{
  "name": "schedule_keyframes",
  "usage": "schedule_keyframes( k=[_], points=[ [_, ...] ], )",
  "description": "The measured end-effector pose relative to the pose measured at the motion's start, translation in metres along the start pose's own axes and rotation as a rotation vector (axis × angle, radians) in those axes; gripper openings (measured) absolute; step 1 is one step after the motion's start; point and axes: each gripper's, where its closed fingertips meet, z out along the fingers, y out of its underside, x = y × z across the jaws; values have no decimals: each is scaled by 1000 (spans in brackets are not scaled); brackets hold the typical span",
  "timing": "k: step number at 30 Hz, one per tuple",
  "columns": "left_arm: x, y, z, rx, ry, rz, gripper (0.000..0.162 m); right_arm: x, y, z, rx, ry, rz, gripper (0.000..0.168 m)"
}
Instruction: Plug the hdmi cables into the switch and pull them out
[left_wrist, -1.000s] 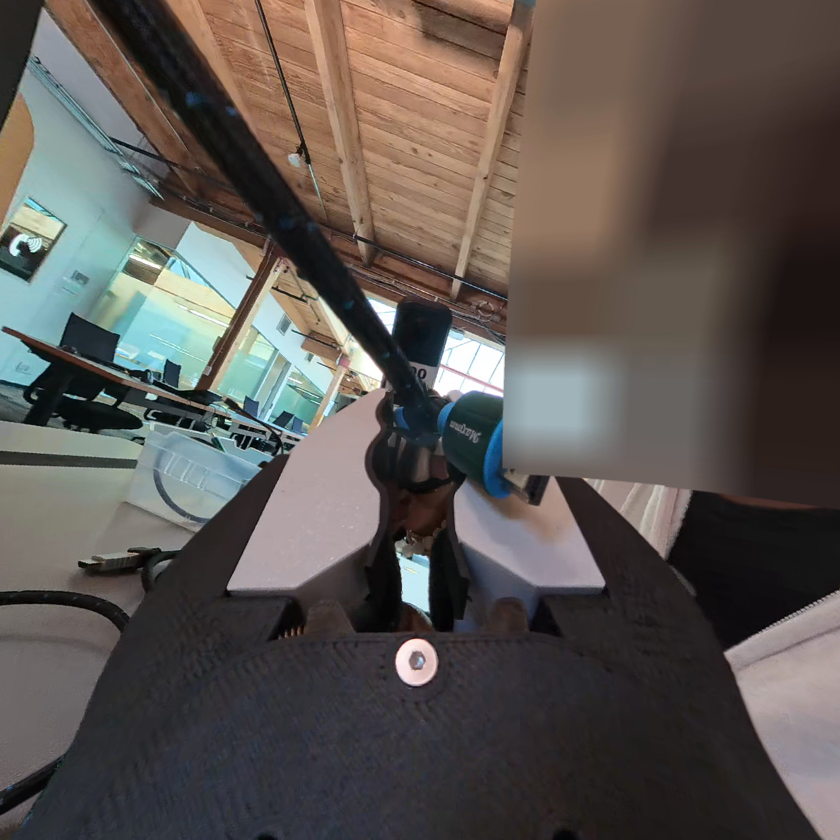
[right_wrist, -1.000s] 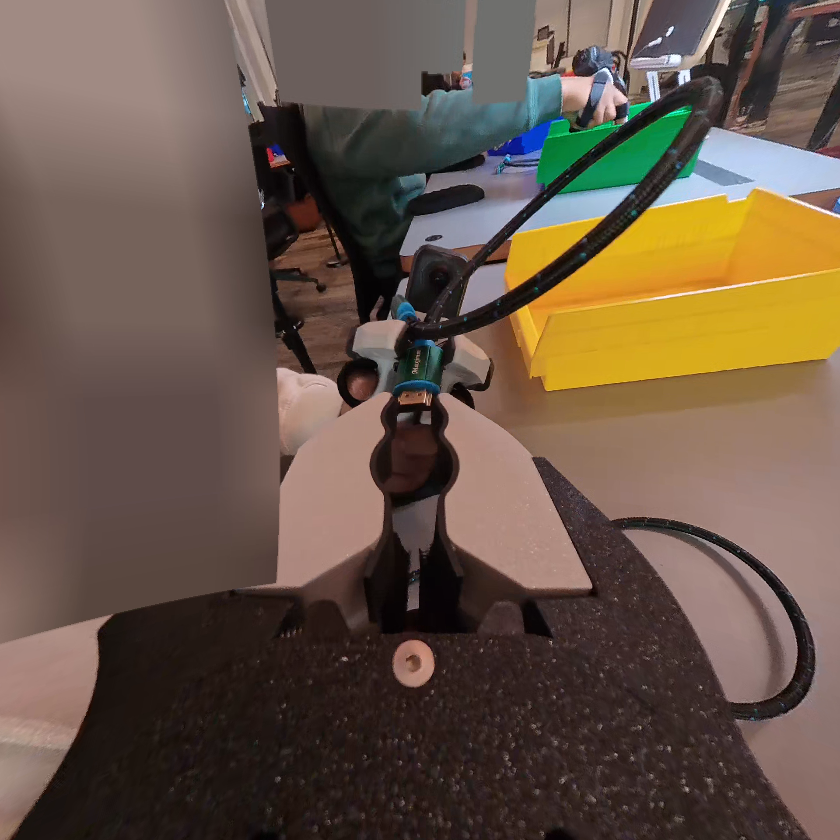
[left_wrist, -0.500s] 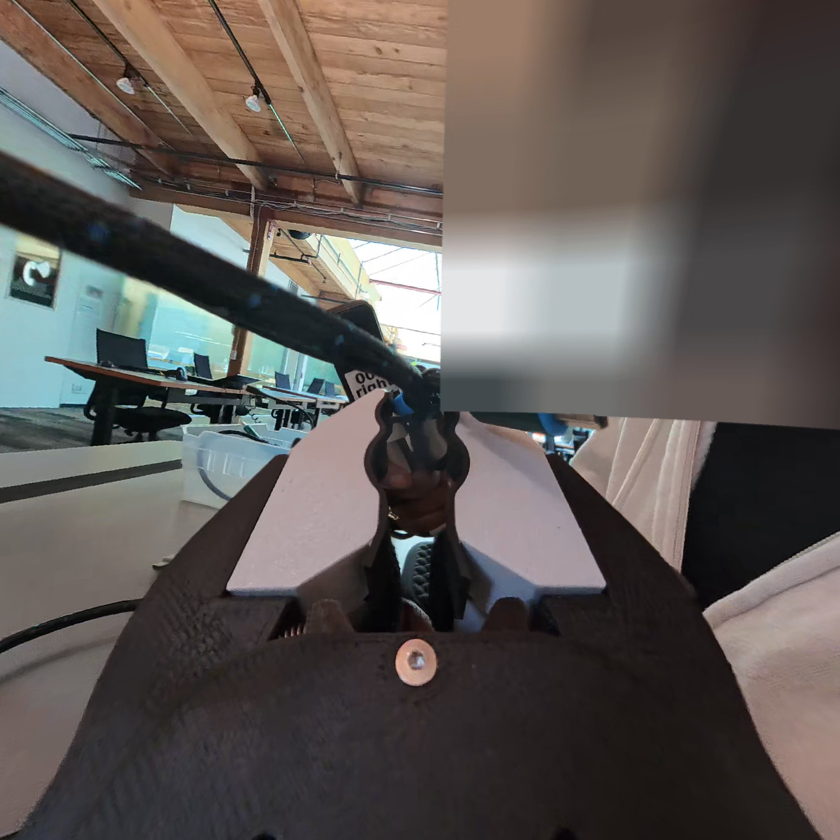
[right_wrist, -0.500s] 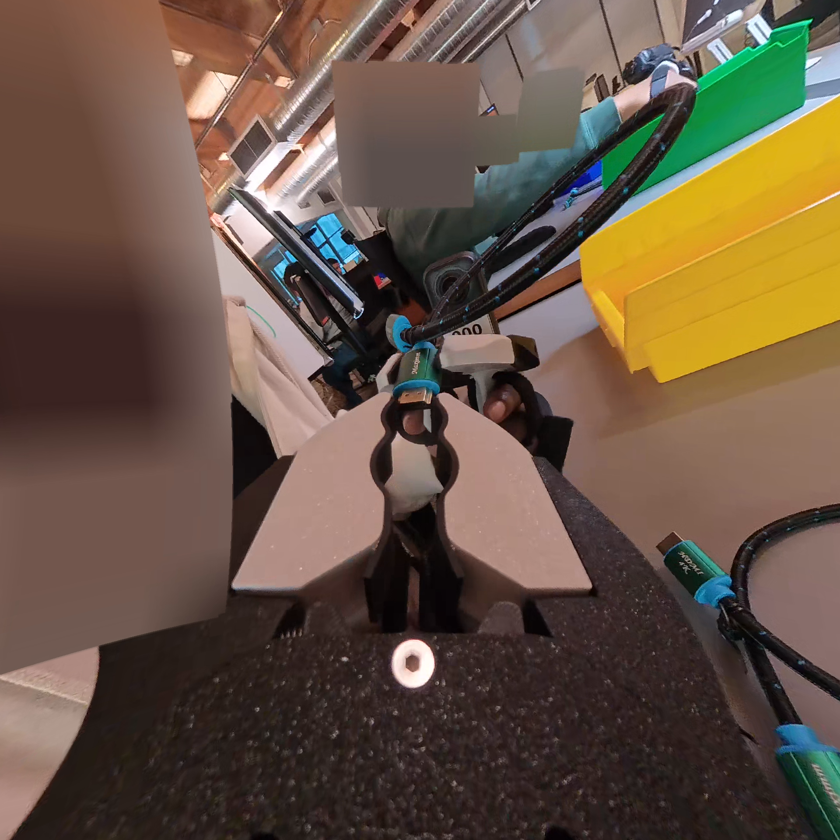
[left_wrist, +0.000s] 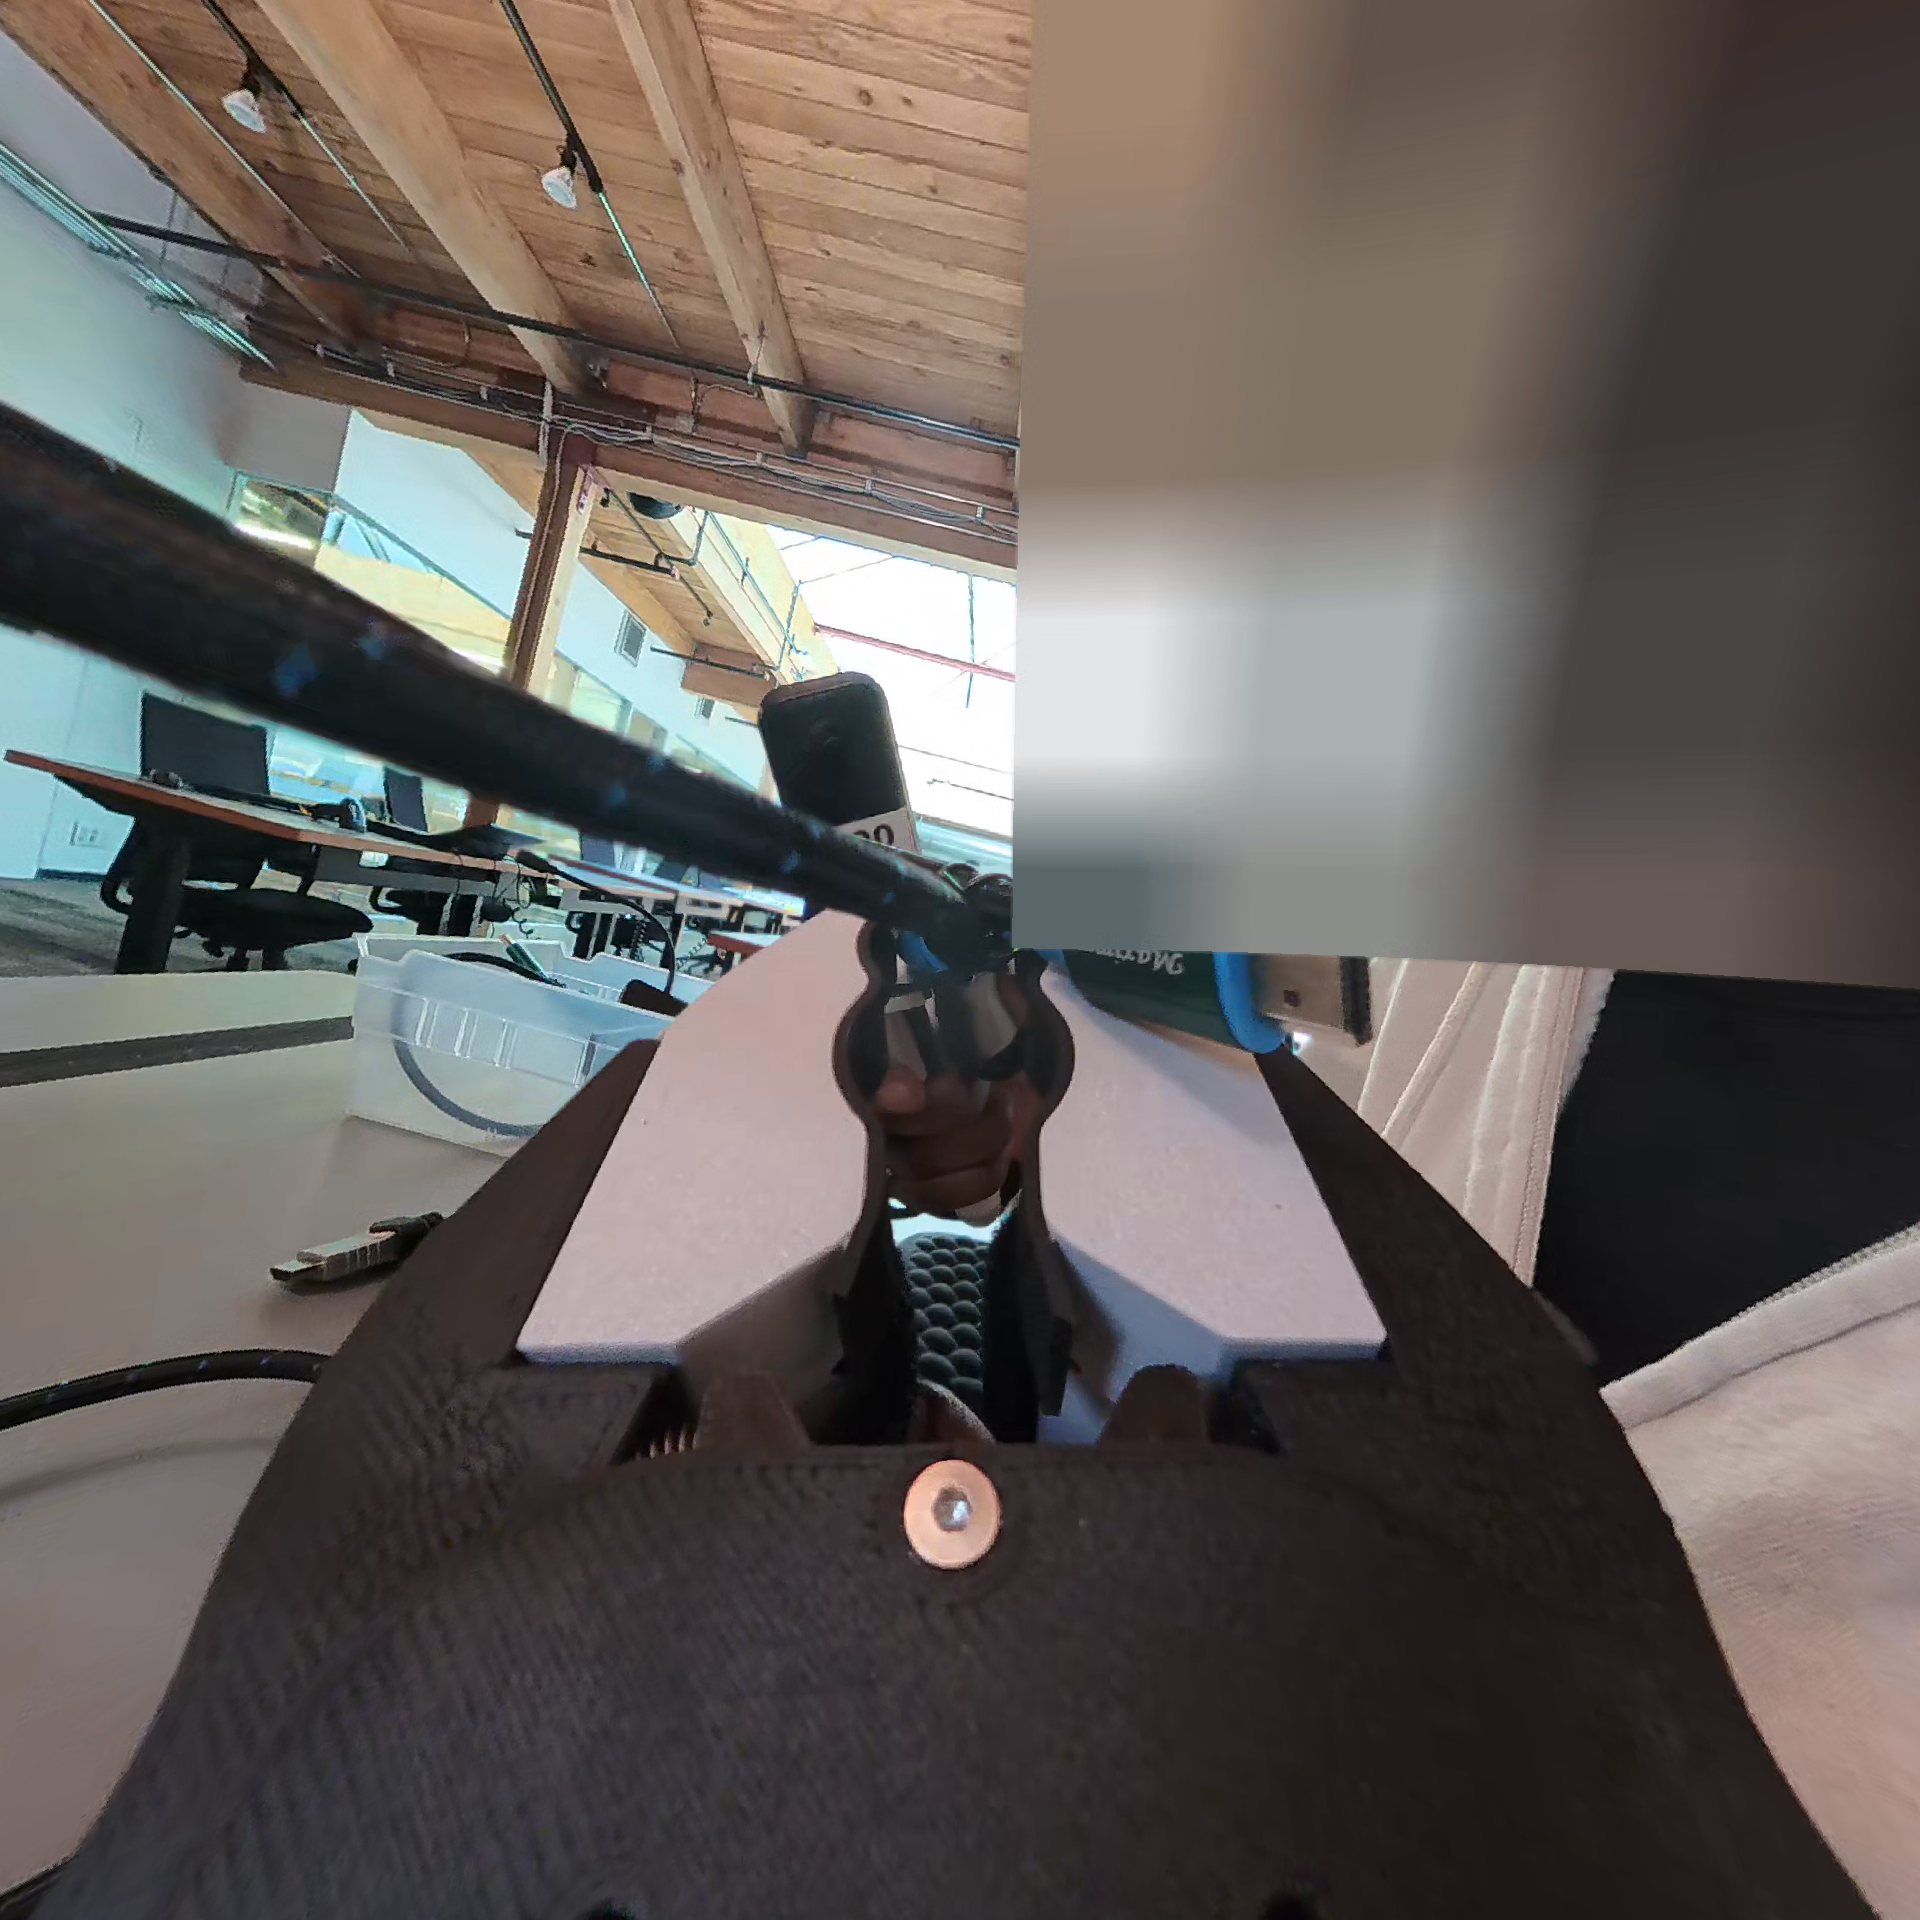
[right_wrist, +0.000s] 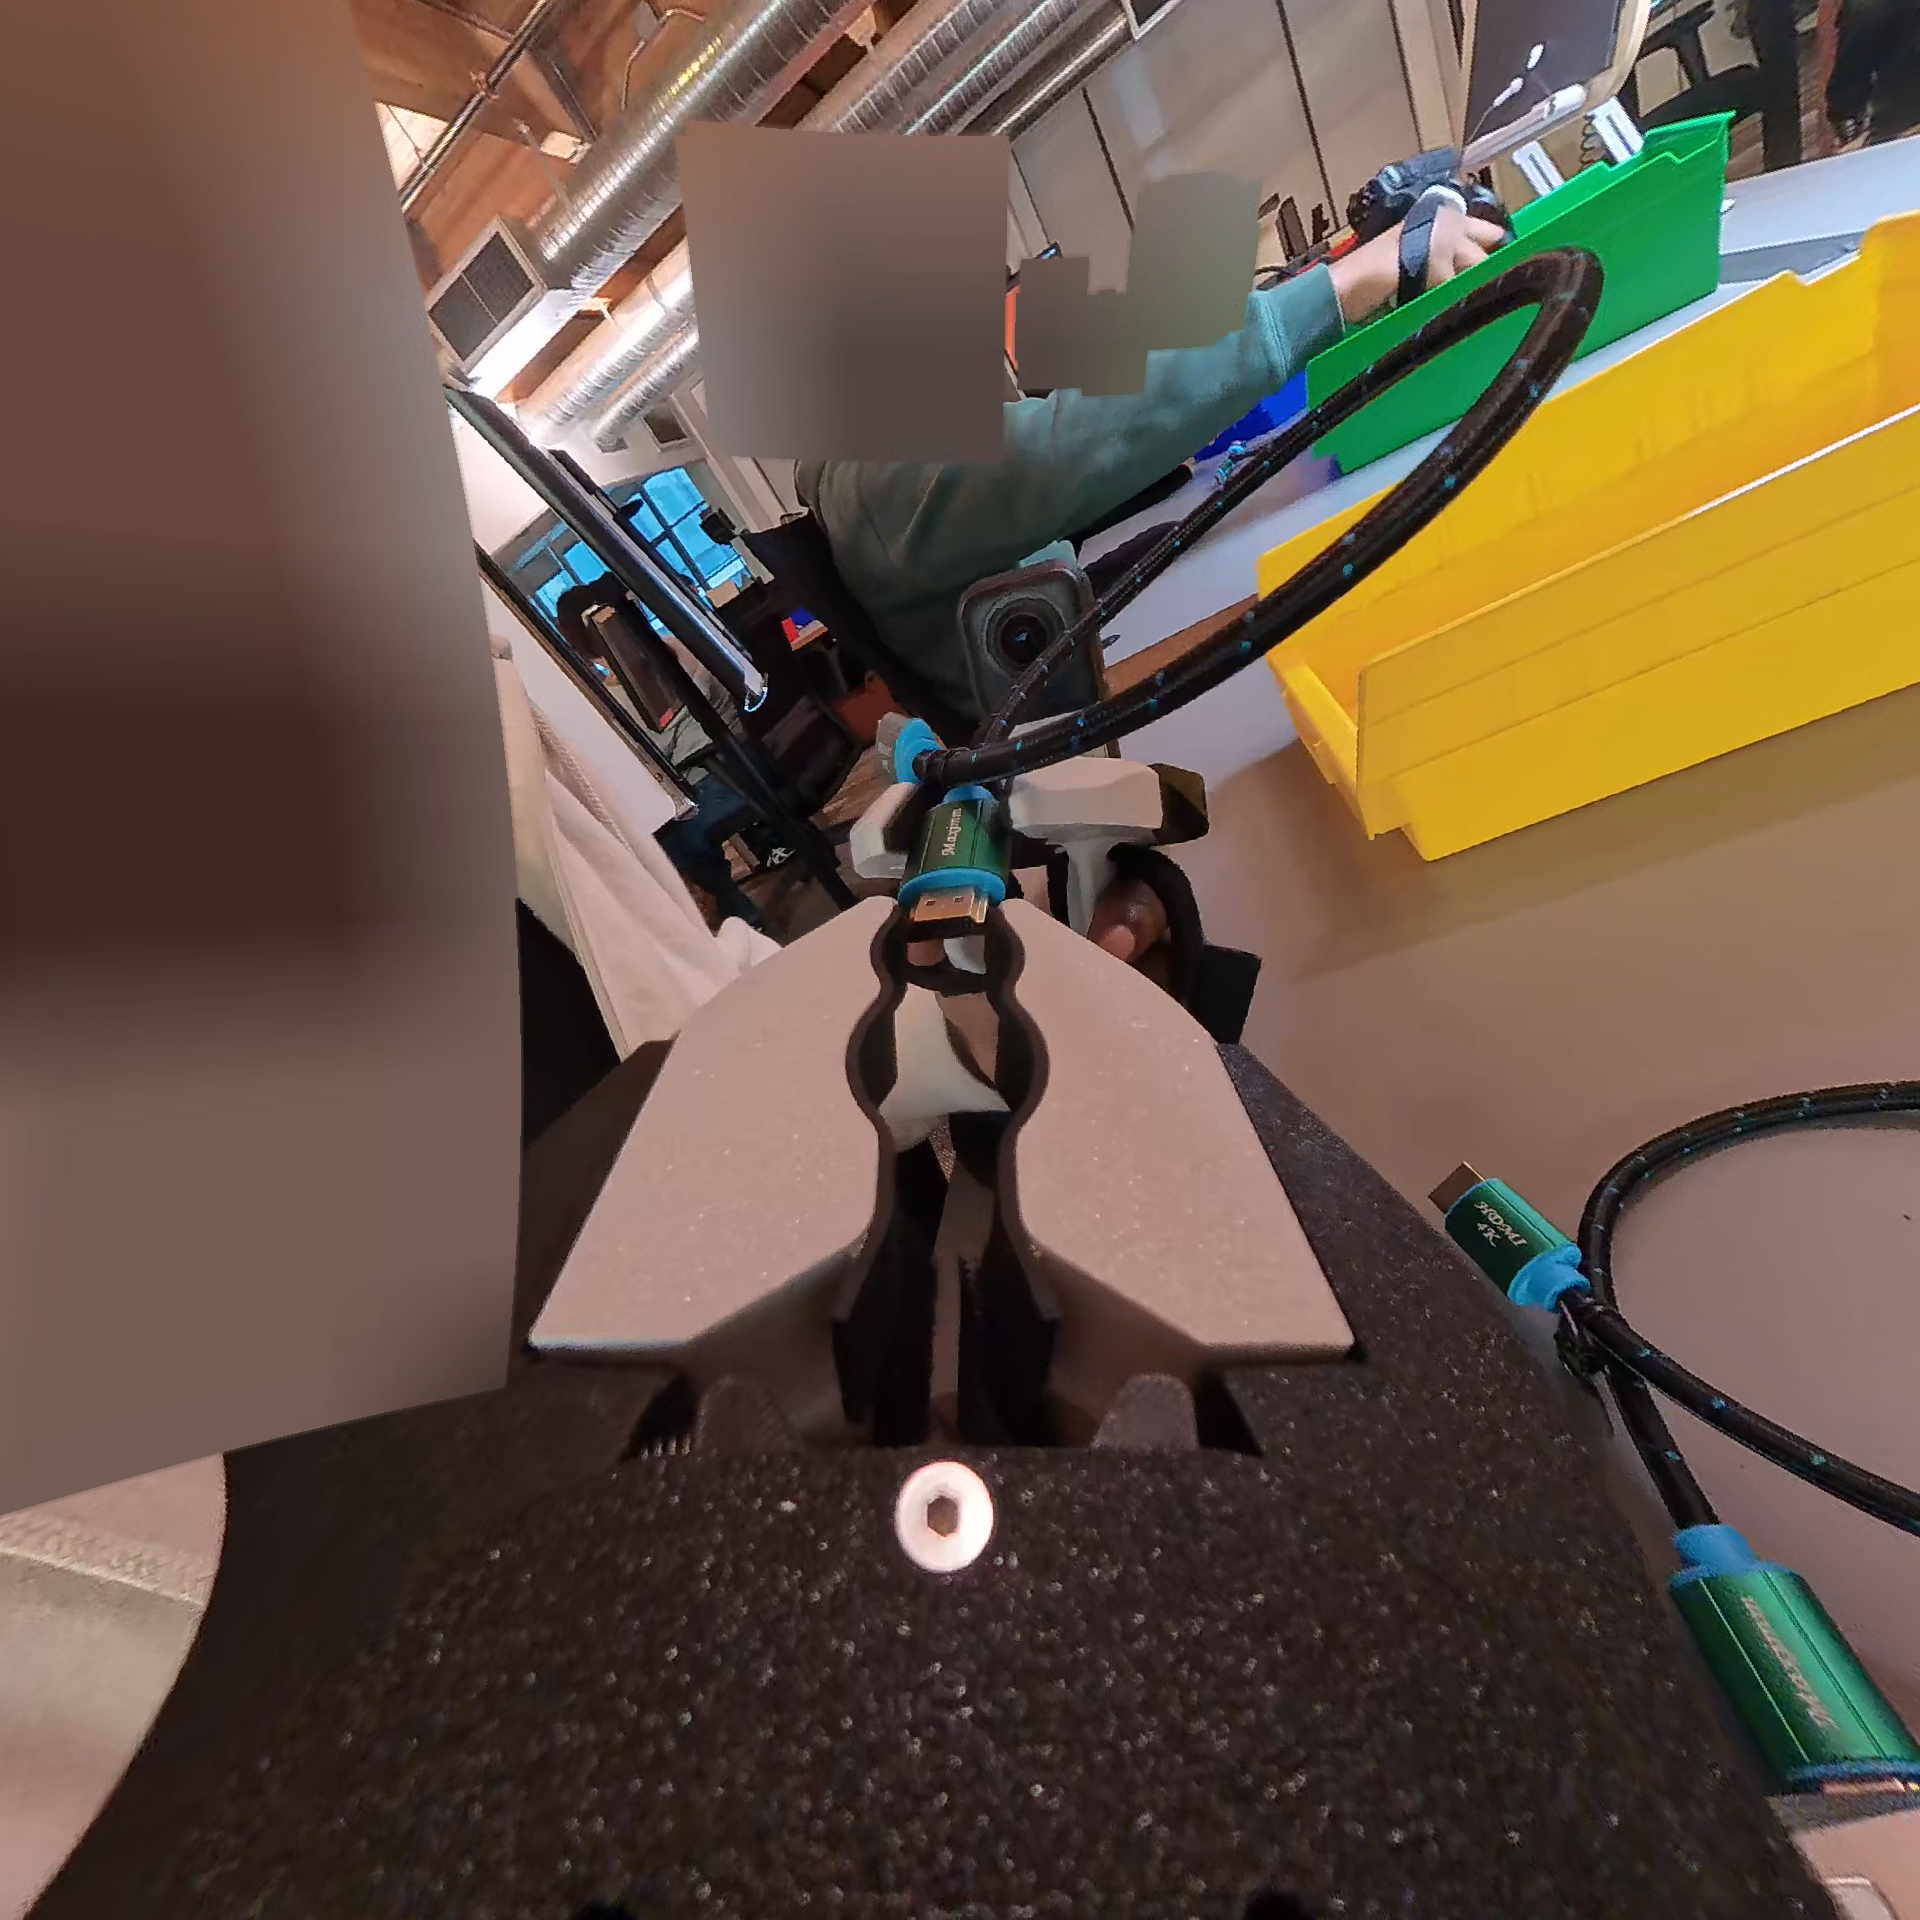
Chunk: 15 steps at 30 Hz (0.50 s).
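My left gripper (left_wrist: 951, 961) is shut on a black braided HDMI cable (left_wrist: 436, 707) right behind its green plug (left_wrist: 1153, 992). The plug's metal tip (left_wrist: 1320, 1003) sticks out to the right, free in the air. In the right wrist view the left gripper (right_wrist: 997, 810) holds that plug (right_wrist: 951, 847) with its gold tip just above my right gripper (right_wrist: 945, 935). The right gripper's jaws stand closed with nothing between them. The cable (right_wrist: 1455, 416) loops up and right. No switch is in view.
A second braided cable (right_wrist: 1662, 1143) lies on the table at right with two green plugs (right_wrist: 1496, 1242) (right_wrist: 1787, 1673). Yellow bins (right_wrist: 1610, 623) and a green bin (right_wrist: 1507, 312) stand behind. A person in a green sleeve (right_wrist: 1039, 499) works at the far table. A clear tub (left_wrist: 488, 1039) and a loose plug (left_wrist: 353, 1252) lie left. Both grippers' tips are close together, under 4 cm apart.
Both grippers tilted while staying tip to tip. The held plug swung out of the left view and back, now pointing right. The second cable's plugs came into the right view.
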Motion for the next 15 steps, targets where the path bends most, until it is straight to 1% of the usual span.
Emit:
schedule_keyframes(
  k=[4,6,7,8,10,13,15],
  points=[
    [-1,3,2,-30,-10,5,20,0,0,-3,-11,24,-36,14],
    [3,3,5,-11,9,18,20,-4,1,-11,-22,42,-101,16],
    [3,1,5,12,14,8,20,0,3,-20,-45,109,-150,28],
    [1,-1,4,35,15,-6,20,9,10,-35,-103,215,-202,45],
    [-4,0,-1,50,1,-13,20,22,35,-68,-242,405,-297,64],
    [-4,1,-3,59,9,-20,20,36,75,-108,-403,658,-423,71],
    [-3,2,-2,51,17,-11,20,47,101,-133,-579,840,-572,73]
  ],
)
